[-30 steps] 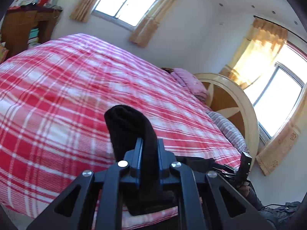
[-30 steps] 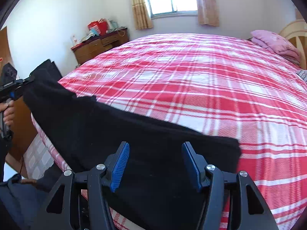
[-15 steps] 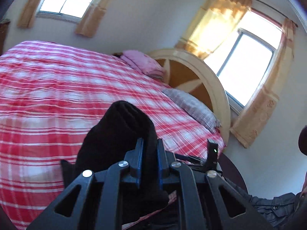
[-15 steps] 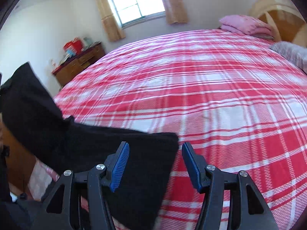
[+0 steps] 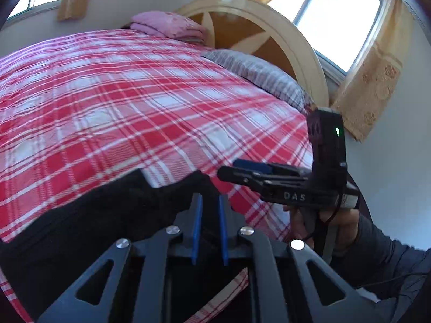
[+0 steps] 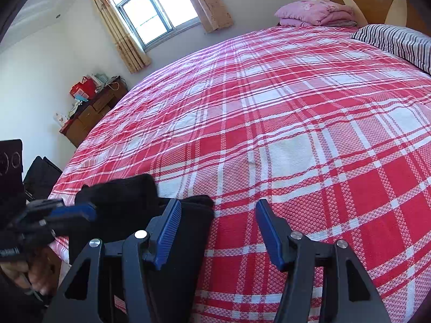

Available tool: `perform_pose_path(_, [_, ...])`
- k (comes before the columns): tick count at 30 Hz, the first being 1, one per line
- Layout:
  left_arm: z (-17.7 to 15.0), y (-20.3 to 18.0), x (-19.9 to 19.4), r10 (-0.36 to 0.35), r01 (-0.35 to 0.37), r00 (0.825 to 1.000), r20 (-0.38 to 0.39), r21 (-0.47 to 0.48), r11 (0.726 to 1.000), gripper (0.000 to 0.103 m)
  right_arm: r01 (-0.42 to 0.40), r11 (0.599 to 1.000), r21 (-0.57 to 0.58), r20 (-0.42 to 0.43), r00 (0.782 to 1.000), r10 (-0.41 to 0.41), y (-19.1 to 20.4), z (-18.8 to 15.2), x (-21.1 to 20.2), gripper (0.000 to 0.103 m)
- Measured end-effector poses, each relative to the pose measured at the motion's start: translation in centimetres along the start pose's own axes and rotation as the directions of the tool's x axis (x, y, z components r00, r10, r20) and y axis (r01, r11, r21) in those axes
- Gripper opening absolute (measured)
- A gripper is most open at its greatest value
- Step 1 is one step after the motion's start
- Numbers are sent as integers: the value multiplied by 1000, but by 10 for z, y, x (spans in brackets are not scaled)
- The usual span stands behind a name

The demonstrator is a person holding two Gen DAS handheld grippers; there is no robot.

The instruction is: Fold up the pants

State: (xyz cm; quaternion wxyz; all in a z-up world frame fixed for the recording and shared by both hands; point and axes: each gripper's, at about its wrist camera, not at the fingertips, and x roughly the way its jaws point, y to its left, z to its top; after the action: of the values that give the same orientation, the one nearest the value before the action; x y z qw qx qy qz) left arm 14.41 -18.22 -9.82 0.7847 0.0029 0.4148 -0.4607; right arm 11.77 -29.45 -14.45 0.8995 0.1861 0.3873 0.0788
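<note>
The black pants point(image 5: 89, 215) lie bunched in folded layers on the near edge of the red plaid bed point(image 5: 121, 102); they also show in the right wrist view point(image 6: 140, 215). My left gripper point(image 5: 208, 202) has its blue pads point(image 5: 198, 223) slightly apart with no cloth between them, just over the pants' edge. My right gripper point(image 6: 218, 210) is wide open and empty, its left finger point(image 6: 168, 231) over the pants' right end. Each gripper shows in the other's view, the right point(image 5: 258, 171) and the left point(image 6: 67, 212).
A striped pillow point(image 5: 258, 72) and a folded pink blanket point(image 5: 167, 27) lie by the round wooden headboard point(image 5: 282, 35). A wooden dresser point(image 6: 91, 113) with clutter stands by the far wall. Curtained windows sit behind the bed. A black bag point(image 6: 40, 175) is on the floor.
My left gripper swung right with the pants' end, laid it onto the bed over the rest, and opened slightly. My right gripper stayed open and ended at the pile's right end.
</note>
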Motion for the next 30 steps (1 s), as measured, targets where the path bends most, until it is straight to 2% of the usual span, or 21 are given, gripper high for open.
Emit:
perform_pose_path(3, [-7, -12, -11, 10, -12, 1000, 27, 60, 998, 15, -37, 999, 26, -2, 999, 37, -3, 1, -2, 59])
perform_pose_path(4, [-8, -11, -17, 28, -31, 999, 44, 70, 997, 20, -47, 998, 31, -4, 999, 48, -2, 1, -2, 59])
perform_pose_path(6, [-14, -4, -35, 114, -121, 989, 94, 78, 990, 39, -77, 997, 23, -10, 997, 77, 4, 2, -5, 59])
perform_pose_path(7, [-18, 1, -44, 167, -177, 978, 125, 73, 981, 53, -92, 996, 4, -17, 996, 92, 11, 2, -6, 59])
perform_pose_path(8, [-22, 8, -52, 216, -227, 964, 152, 59, 972, 63, -114, 993, -24, -30, 993, 113, 21, 1, -7, 59])
perform_pose_path(10, [-34, 24, -67, 299, -308, 937, 183, 27, 951, 64, -159, 985, -67, -64, 986, 154, 38, -1, -5, 60])
perform_pose_path(13, [-48, 52, -74, 398, -400, 902, 166, -28, 916, 64, -212, 972, -106, -140, 971, 196, 64, -6, 9, 60])
perform_pose_path(16, [-58, 76, -82, 471, -463, 868, 157, -88, 882, 64, -186, 972, -143, -181, 971, 159, 79, -8, 28, 59])
perform_pose_path(17, [-60, 82, -85, 479, -468, 864, 156, -105, 878, 64, -174, 975, -139, -202, 969, 144, 81, -8, 36, 59])
perform_pose_path(19, [-63, 89, -86, 487, -470, 858, 161, -133, 872, 66, -204, 972, -119, -255, 952, 169, 83, -10, 48, 59])
perform_pose_path(22, [-67, 96, -86, 484, -460, 860, 163, -166, 872, 71, -187, 974, -130, -263, 953, 148, 85, -16, 53, 58])
perform_pose_path(23, [-68, 97, -84, 482, -457, 861, 161, -170, 873, 71, -186, 972, -142, -262, 954, 144, 86, -17, 53, 52])
perform_pose_path(26, [-68, 97, -77, 479, -455, 865, 151, -168, 875, 71, -199, 969, -150, -261, 953, 155, 88, -19, 51, 20])
perform_pose_path(30, [-68, 95, -77, 476, -455, 865, 158, -153, 877, 71, -194, 964, -184, -225, 963, 151, 93, -20, 35, 15])
